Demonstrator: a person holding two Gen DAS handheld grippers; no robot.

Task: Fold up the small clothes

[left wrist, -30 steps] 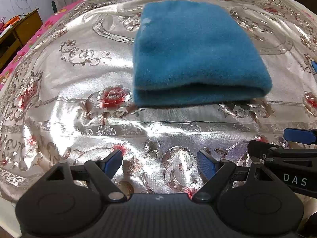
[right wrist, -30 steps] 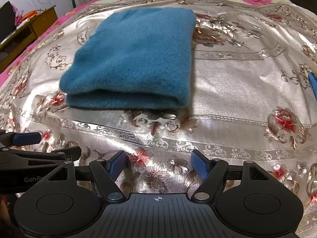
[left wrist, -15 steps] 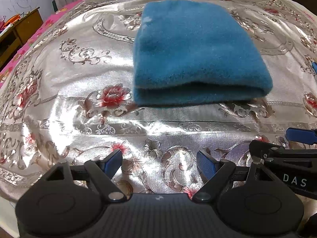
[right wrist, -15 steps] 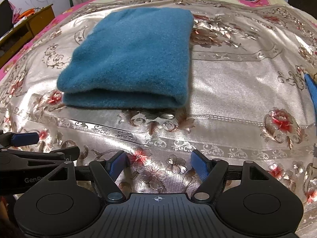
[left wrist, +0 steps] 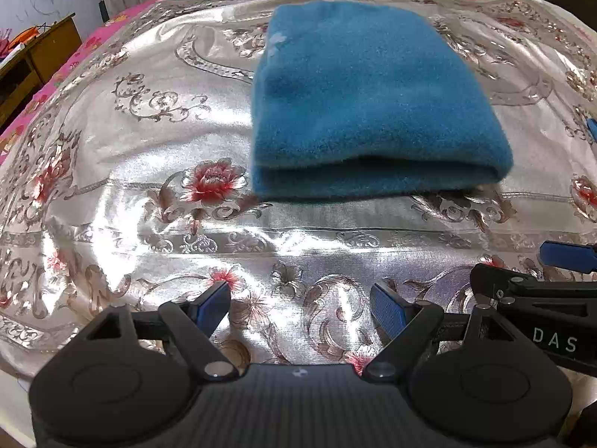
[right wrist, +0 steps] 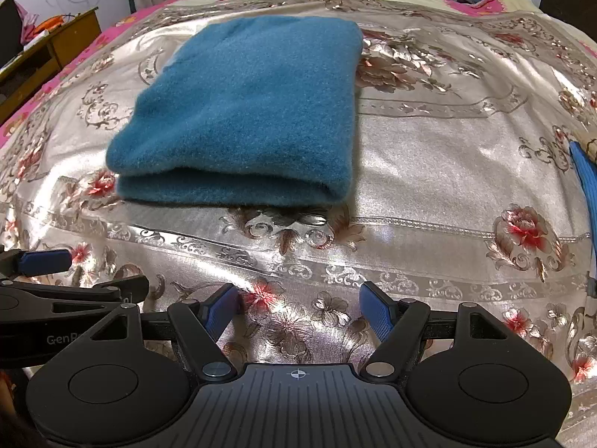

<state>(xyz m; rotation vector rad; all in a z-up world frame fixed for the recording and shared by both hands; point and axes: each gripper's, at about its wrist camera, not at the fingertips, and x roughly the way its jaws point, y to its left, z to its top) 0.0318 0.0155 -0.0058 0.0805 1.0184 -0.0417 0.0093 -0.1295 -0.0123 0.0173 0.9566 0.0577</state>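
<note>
Blue fleece garment (left wrist: 369, 100) lay folded on the silver floral bedspread (left wrist: 156, 142), well ahead of both my grippers, none touching. From my left gripper (left wrist: 300, 304) it sat at approx 1 o'clock; from my right gripper (right wrist: 298, 308) approx 11. Neither hand clearly nearer. Thick doubled edge faced me at 6; long axis ran 12–6. Both grippers stood wide apart, empty.

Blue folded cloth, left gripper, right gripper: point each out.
blue folded cloth (left wrist: 365, 97), left wrist view, middle of its top layer.
left gripper (left wrist: 300, 304), left wrist view, open gap midway between its fingertips.
right gripper (right wrist: 298, 306), right wrist view, open gap midway between its fingertips.
</note>
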